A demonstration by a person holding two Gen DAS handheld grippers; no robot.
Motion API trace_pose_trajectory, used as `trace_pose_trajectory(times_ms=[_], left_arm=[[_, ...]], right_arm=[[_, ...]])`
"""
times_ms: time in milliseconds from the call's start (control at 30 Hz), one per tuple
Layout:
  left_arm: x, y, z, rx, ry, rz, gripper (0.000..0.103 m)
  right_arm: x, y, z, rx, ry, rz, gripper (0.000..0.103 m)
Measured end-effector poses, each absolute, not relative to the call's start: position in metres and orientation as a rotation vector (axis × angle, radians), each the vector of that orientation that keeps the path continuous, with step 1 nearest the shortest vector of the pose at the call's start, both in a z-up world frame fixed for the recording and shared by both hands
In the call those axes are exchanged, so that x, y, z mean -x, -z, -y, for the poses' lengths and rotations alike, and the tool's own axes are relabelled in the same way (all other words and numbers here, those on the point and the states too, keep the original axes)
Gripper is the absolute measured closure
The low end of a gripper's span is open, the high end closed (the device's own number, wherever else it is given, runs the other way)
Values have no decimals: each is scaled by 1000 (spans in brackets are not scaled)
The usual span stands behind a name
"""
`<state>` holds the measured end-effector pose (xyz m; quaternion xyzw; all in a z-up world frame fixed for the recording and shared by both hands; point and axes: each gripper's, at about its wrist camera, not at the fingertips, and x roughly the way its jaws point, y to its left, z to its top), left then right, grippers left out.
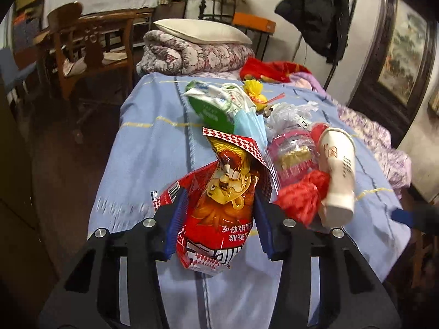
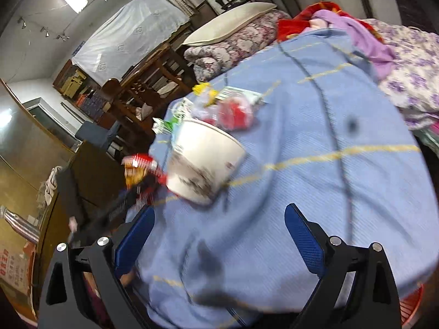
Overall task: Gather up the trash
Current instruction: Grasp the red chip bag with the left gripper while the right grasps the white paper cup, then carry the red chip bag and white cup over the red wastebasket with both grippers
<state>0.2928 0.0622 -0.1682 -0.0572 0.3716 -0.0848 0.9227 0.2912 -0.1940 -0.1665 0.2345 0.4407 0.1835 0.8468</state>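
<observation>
My left gripper (image 1: 219, 197) is shut on a red and yellow snack bag (image 1: 222, 192), holding it over the blue bedspread (image 1: 153, 148). Beyond it lies a pile of trash: a green and white packet (image 1: 211, 104), a blue face mask (image 1: 249, 123), a yellow wrapper (image 1: 253, 89), a clear plastic bag with red contents (image 1: 293, 153), and a white paper cup (image 1: 338, 175) on its side. My right gripper (image 2: 219, 219) is open and empty, above the bedspread (image 2: 329, 181), just short of the white cup (image 2: 205, 164). The snack bag (image 2: 137, 170) shows left of the cup, blurred.
A folded floral quilt (image 1: 192, 54) with a pillow (image 1: 203, 31) lies at the far end of the bed. Red and purple cloths (image 1: 274, 71) lie at the far right. A wooden chair (image 1: 87, 52) stands left of the bed. A dark coat (image 1: 318, 13) hangs at the back right.
</observation>
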Motion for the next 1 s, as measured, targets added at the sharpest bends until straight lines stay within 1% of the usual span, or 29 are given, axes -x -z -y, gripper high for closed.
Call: trace_pose_trajectory(times_ms=[167, 433, 467, 533, 567, 600, 667, 733, 767, 1000], left_arm=[[-277, 169, -76, 193, 175, -741, 56], [-280, 175, -75, 207, 199, -751, 56], [-282, 175, -75, 212, 204, -757, 56], [-285, 176, -75, 217, 206, -764, 54], [-286, 177, -74, 217, 205, -767, 54], [-288, 178, -74, 216, 204, -770, 53], [-289, 179, -70, 209, 197, -773, 53], [-287, 178, -70, 211, 193, -771, 54], [-285, 175, -70, 220, 198, -770, 55], [-260, 150, -74, 281, 219, -731, 56]], right_arm=[[-322, 175, 178, -547, -393, -967, 9], [-359, 194, 155, -619, -394, -1022, 9], [-366, 199, 153, -627, -393, -1040, 8], [-372, 199, 150, -629, -380, -1023, 8], [-373, 199, 148, -621, -383, -1021, 12], [-373, 199, 146, -613, -393, -1015, 21], [-371, 200, 147, -619, -410, -1007, 27], [-365, 195, 151, -611, -394, -983, 30], [-358, 189, 155, -601, -382, -967, 30], [-319, 149, 187, -544, -344, -866, 31]])
